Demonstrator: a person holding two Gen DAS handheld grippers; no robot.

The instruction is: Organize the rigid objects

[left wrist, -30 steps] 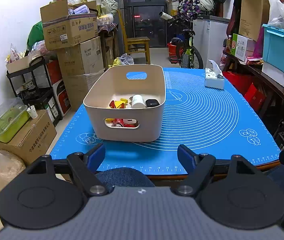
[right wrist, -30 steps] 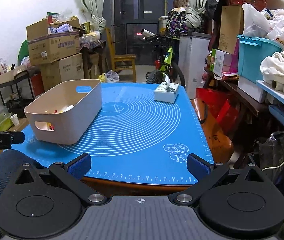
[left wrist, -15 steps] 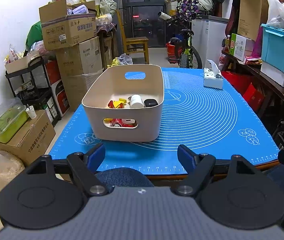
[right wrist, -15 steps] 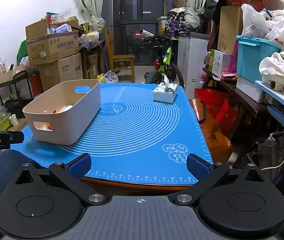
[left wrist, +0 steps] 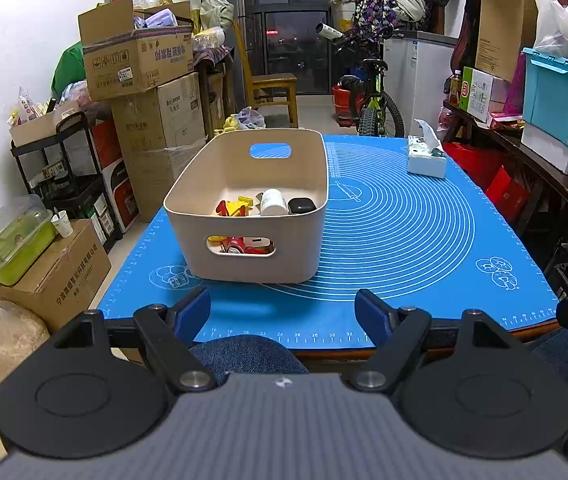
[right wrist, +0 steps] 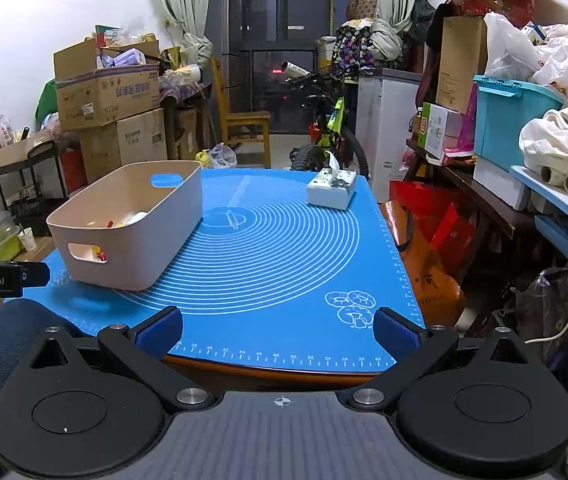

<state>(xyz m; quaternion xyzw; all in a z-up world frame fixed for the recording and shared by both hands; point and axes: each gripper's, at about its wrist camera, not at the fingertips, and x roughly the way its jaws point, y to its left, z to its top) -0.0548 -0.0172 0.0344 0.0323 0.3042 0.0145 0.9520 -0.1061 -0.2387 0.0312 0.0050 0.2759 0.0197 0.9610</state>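
The beige bin (left wrist: 243,216) holding the small rigid pieces sits on the left half of the blue mat (left wrist: 404,240), long axis running near to far, straight ahead of the left gripper (left wrist: 282,312) (the nearer one) and far-left of the right gripper (right wrist: 277,330), both spread wide and empty.

The bin (left wrist: 251,200) wall hides most of the toys (left wrist: 239,245) inside.

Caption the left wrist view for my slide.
Open left hand-held gripper faces a beige bin of small toys on the blue mat.
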